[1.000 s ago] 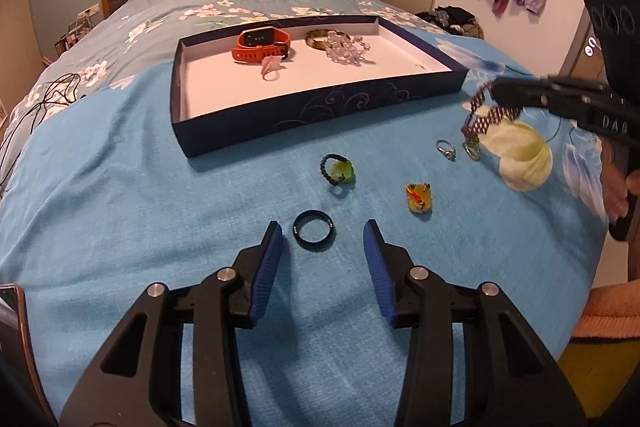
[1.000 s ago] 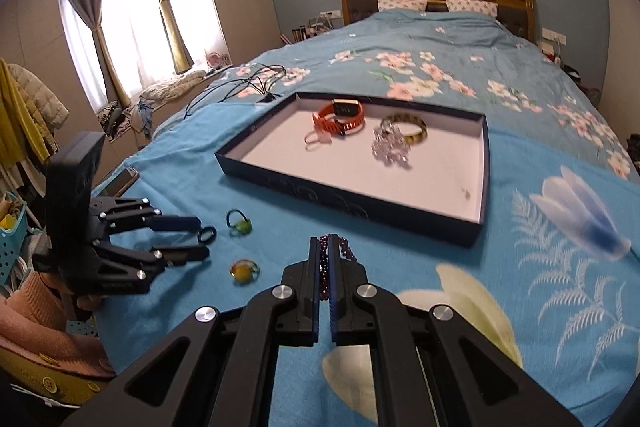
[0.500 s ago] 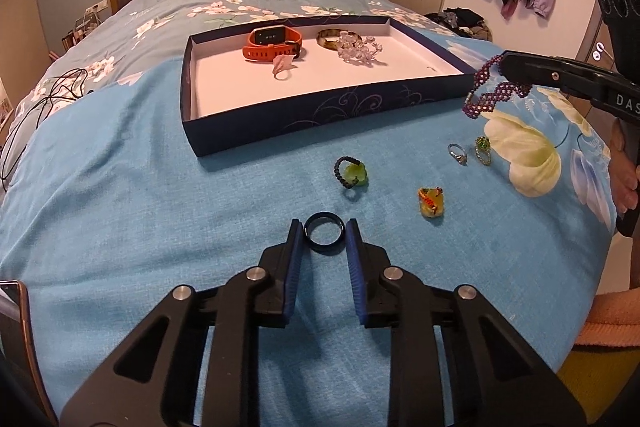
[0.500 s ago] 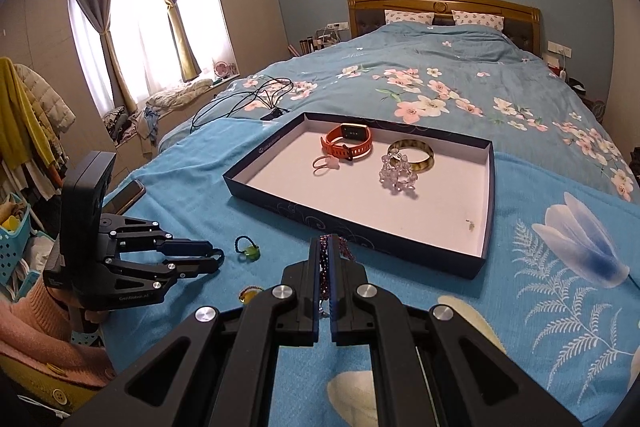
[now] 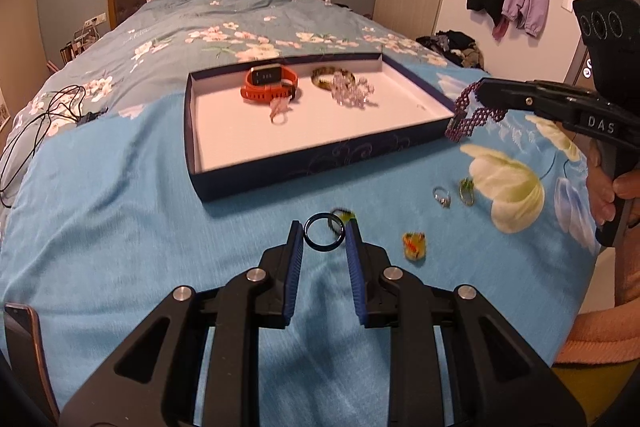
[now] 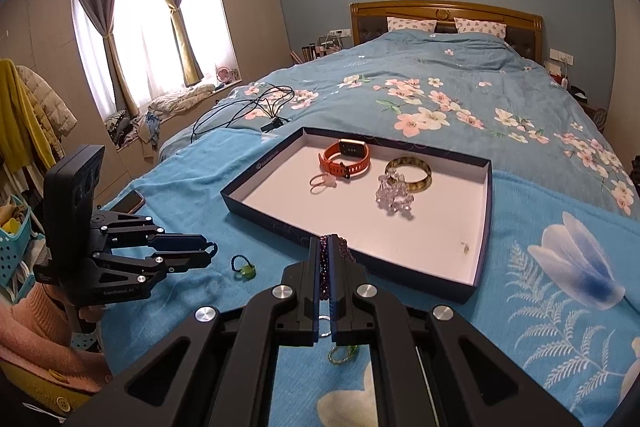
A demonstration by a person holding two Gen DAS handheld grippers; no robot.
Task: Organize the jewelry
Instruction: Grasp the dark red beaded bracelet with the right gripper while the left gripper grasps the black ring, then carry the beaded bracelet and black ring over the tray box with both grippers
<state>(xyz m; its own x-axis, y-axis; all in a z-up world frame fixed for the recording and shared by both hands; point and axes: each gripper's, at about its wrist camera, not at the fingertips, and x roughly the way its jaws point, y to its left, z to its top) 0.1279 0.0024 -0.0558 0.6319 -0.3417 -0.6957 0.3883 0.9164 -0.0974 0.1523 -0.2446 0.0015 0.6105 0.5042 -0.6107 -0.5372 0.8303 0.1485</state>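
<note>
Dark ring point(image 5: 324, 236), clamped between the left gripper point(image 5: 323, 247) fingertips above the bedspread point(image 5: 120, 227), and purple beaded bracelet point(image 5: 472, 117), pinched in the right gripper point(image 6: 329, 259) at the tray point(image 5: 320, 163) near-right corner; both apparently bound for the tray.

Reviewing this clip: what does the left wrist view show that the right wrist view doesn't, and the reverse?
Left wrist only: the dark blue ring gripped between the left gripper pads, and a yellow-orange ring. Right wrist only: curtained windows. Both: the navy tray, orange smartwatch, and the right gripper clamping the purple beaded bracelet.
</note>
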